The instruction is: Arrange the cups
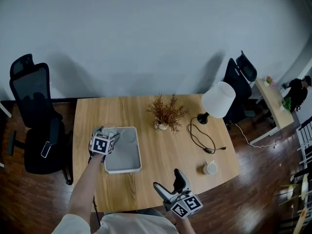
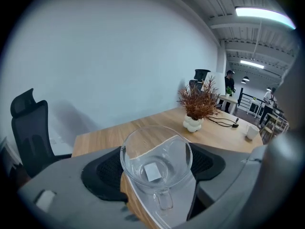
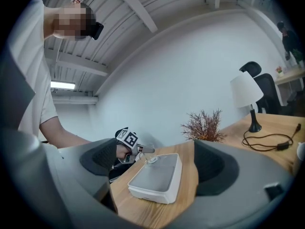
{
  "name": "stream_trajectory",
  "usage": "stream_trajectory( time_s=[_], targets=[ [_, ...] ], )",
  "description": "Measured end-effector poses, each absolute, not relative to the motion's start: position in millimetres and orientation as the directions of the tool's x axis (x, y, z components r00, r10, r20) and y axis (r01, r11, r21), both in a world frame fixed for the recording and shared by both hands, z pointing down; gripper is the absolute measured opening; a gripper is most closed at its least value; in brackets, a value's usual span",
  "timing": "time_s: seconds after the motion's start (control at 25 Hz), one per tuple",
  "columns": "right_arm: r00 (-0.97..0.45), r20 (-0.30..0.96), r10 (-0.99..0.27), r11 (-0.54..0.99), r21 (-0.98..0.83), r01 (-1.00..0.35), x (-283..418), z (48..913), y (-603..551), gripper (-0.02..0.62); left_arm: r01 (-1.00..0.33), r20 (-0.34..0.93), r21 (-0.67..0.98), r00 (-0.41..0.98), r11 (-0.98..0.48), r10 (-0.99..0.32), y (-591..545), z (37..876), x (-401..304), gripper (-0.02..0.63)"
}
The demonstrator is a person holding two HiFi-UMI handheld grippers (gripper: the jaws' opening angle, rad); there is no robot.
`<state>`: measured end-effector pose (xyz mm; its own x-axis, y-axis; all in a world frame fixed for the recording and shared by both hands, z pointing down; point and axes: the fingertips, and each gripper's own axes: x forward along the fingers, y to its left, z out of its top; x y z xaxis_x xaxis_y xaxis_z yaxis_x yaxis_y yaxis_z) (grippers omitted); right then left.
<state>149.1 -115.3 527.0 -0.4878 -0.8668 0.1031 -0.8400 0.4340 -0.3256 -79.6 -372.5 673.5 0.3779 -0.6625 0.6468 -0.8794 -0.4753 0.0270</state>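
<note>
A clear glass cup (image 2: pixel 155 157) with a small handle sits between the jaws of my left gripper (image 2: pixel 156 171), which is shut on it. In the head view the left gripper (image 1: pixel 116 135) holds the glass cup (image 1: pixel 127 136) over the far left corner of a white tray (image 1: pixel 123 167). A white mug (image 1: pixel 210 167) stands on the right part of the wooden table (image 1: pixel 165 155). My right gripper (image 1: pixel 170 182) hovers open near the table's front edge with nothing between its jaws. It faces the tray (image 3: pixel 159 192) and the left gripper (image 3: pixel 127 143).
A dried plant in a white pot (image 1: pixel 165 114), a lamp with a white shade (image 1: pixel 218 100) and a black cable (image 1: pixel 201 138) occupy the far right of the table. A black office chair (image 1: pixel 36 118) stands left of it. Another desk with a person (image 1: pixel 296 92) is far right.
</note>
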Motion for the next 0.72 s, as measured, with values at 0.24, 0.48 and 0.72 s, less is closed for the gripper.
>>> stream_trajectory(
  time_s=[0.24, 0.48, 0.72],
  targets=[
    [-0.47, 0.109, -0.876, 0.415, -0.323, -0.85, 158.6, 527.9, -113.5, 0.503, -0.886, 0.643, 0.063, 0.388, -0.459, -0.66, -390.9, 684.9, -77.3, 0.408],
    [-0.475, 0.104, -0.874, 0.423, -0.32, -0.848, 158.0, 527.9, -114.8, 0.503, -0.898, 0.619, 0.012, 0.351, -0.439, -0.702, -390.0, 679.3, -80.7, 0.425],
    [-0.5, 0.068, -0.863, 0.455, -0.322, -0.83, 142.0, 521.6, -123.5, 0.503, -0.904, 0.517, 0.006, 0.368, -0.427, -0.773, -359.3, 634.1, -93.7, 0.505]
  ],
)
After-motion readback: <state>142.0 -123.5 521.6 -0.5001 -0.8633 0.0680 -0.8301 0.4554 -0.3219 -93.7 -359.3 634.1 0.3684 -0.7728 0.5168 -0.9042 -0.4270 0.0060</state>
